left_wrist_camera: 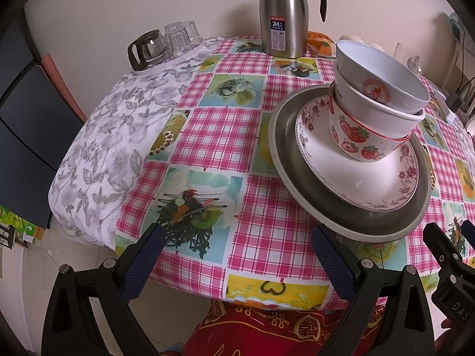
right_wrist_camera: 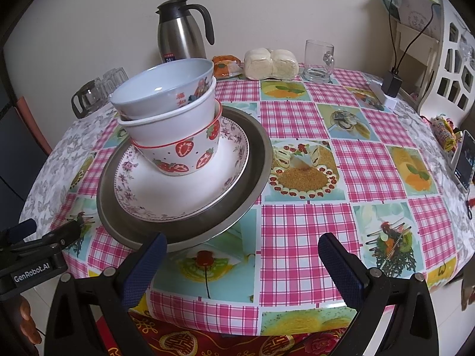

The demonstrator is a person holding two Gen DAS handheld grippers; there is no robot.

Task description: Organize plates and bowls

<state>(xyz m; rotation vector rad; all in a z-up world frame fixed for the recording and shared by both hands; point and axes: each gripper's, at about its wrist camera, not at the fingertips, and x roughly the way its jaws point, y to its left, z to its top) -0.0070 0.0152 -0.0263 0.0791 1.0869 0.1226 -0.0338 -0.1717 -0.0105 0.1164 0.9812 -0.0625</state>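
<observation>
One stack stands on the checked tablecloth: a grey metal plate [left_wrist_camera: 286, 160] [right_wrist_camera: 255, 175] at the bottom, a white floral-rimmed plate [left_wrist_camera: 365, 178] [right_wrist_camera: 178, 190] on it, then a strawberry bowl [left_wrist_camera: 353, 139] [right_wrist_camera: 190, 151], a plain white bowl [left_wrist_camera: 377, 112] [right_wrist_camera: 172, 124] and a pale blue bowl [left_wrist_camera: 383, 74] [right_wrist_camera: 163, 89] nested on top. My left gripper [left_wrist_camera: 237, 246] is open at the table's near edge, its right finger just under the metal plate's rim. My right gripper [right_wrist_camera: 242, 252] is open too, its left finger against the same rim from the other side.
A steel thermos jug [left_wrist_camera: 283, 20] [right_wrist_camera: 181, 38] stands at the back by the wall. A glass pot and tumblers [left_wrist_camera: 166, 44] sit back left. Wrapped buns [right_wrist_camera: 270, 62], a glass mug [right_wrist_camera: 319, 60] and a phone [right_wrist_camera: 463, 160] lie on the right. A white chair [right_wrist_camera: 445, 59] stands beyond.
</observation>
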